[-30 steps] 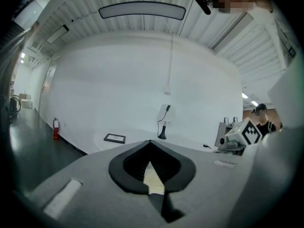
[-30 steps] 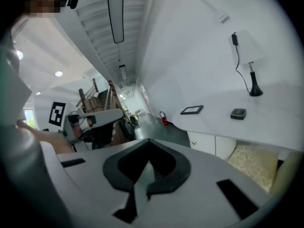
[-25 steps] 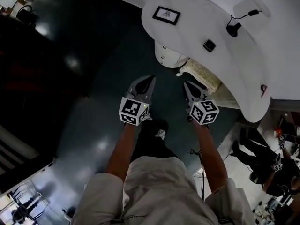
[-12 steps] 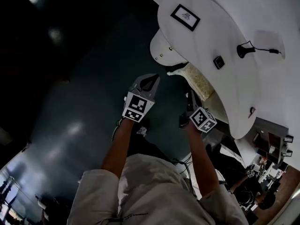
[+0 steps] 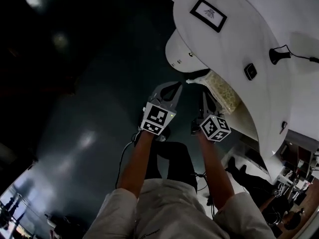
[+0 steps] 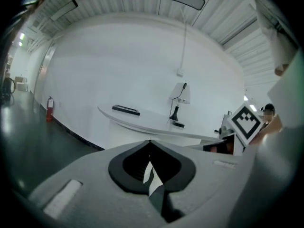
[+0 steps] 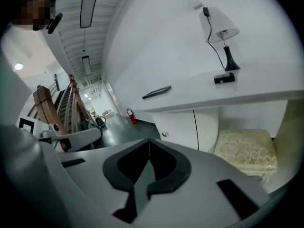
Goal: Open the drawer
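Observation:
A white rounded drawer unit (image 5: pixel 178 48) with small round knobs (image 5: pixel 180 61) stands under the left end of a curved white desk (image 5: pixel 249 29). In the right gripper view its front carries one knob (image 7: pixel 165 134). My left gripper (image 5: pixel 178 85) is shut and empty, its tip a short way below the unit. Beside it, my right gripper (image 5: pixel 203 94) is also shut and empty, pointing at the gap under the desk. The left gripper (image 6: pixel 150 142) and the right gripper (image 7: pixel 149 140) each show closed jaws with nothing between them in their own views.
A cream upholstered stool (image 5: pixel 221 89) sits under the desk, right of the drawer unit. On the desk are a framed picture (image 5: pixel 208 14), a small lamp (image 7: pixel 222 31) with a cable and a dark box (image 5: pixel 250 70). Dark glossy floor (image 5: pixel 89 108) spreads to the left.
Both grippers have come down and nearer to the drawer unit under the desk. The head view has swung, so the desk now sits further up and right. Both jaws stayed shut.

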Available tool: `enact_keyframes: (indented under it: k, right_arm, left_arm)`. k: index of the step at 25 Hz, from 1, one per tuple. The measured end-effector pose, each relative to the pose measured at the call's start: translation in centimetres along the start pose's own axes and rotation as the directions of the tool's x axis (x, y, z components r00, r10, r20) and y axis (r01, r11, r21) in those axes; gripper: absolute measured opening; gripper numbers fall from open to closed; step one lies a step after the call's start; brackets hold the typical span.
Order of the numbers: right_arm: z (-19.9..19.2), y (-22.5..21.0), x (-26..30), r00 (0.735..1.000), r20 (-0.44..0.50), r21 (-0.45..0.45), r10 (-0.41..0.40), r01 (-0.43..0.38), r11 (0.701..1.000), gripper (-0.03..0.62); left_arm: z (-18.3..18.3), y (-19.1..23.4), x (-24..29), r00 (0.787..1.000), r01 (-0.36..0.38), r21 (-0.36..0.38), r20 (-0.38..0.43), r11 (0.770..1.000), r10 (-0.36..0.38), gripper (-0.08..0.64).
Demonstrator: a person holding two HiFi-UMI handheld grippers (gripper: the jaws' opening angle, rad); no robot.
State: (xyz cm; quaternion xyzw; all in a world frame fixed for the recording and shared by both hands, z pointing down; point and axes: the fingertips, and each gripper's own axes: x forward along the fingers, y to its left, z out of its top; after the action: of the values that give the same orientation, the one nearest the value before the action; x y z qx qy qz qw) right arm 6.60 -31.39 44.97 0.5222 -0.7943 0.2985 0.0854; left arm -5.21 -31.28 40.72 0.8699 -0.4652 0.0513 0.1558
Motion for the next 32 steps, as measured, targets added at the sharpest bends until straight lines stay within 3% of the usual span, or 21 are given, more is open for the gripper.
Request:
enact_keyframes:
  k: [5, 10, 13, 17, 21, 27, 32]
  right_arm:
    - [-3.9, -3.3, 5.7, 0.997, 0.066, -0.051, 0.043, -0.04, 0.998, 0.015]
    - [-6.4, -8.7, 10.3, 0.982, 0.186, -0.067, -0.027, 0.04, 0.997, 0.015]
    - [-7.5, -10.1, 13.2, 0.964, 0.266, -0.113, -0.026, 0.058, 0.992, 0.015]
    - [-8.3, -11.0, 15.9, 0.921, 0.39, -0.105, 0.019, 0.023, 0.994, 0.015]
    - [-9.9, -11.7, 15.9, 0.896, 0.432, -0.141, 0.097, -0.039, 0.989, 0.015]
    - [-9.6, -12.4, 14.7, 0.866, 0.478, -0.239, 0.145, -0.031, 0.97, 0.015]
    - [-8.1, -13.1, 13.5, 0.881, 0.456, -0.239, 0.125, -0.015, 0.971, 0.015]
  left_arm:
    - [-6.5, 4.1, 4.0, 0.997, -0.067, 0.036, 0.041, 0.997, 0.066, 0.009]
    - [-13.4, 7.1, 7.9, 0.998, -0.053, 0.093, 0.044, 0.994, 0.05, 0.009]
    - [-17.4, 8.6, 10.4, 0.998, -0.046, 0.133, 0.055, 0.99, 0.039, 0.009]
    - [-21.7, 11.1, 14.0, 0.996, -0.06, 0.181, 0.075, 0.982, 0.047, 0.009]
    - [-24.7, 11.6, 15.2, 0.984, -0.156, 0.175, 0.117, 0.972, 0.137, 0.009]
    - [-27.0, 10.9, 19.0, 0.992, -0.11, 0.242, 0.09, 0.964, 0.09, 0.009]
    - [-28.2, 9.7, 20.9, 0.998, -0.038, 0.289, 0.056, 0.957, 0.023, 0.009]
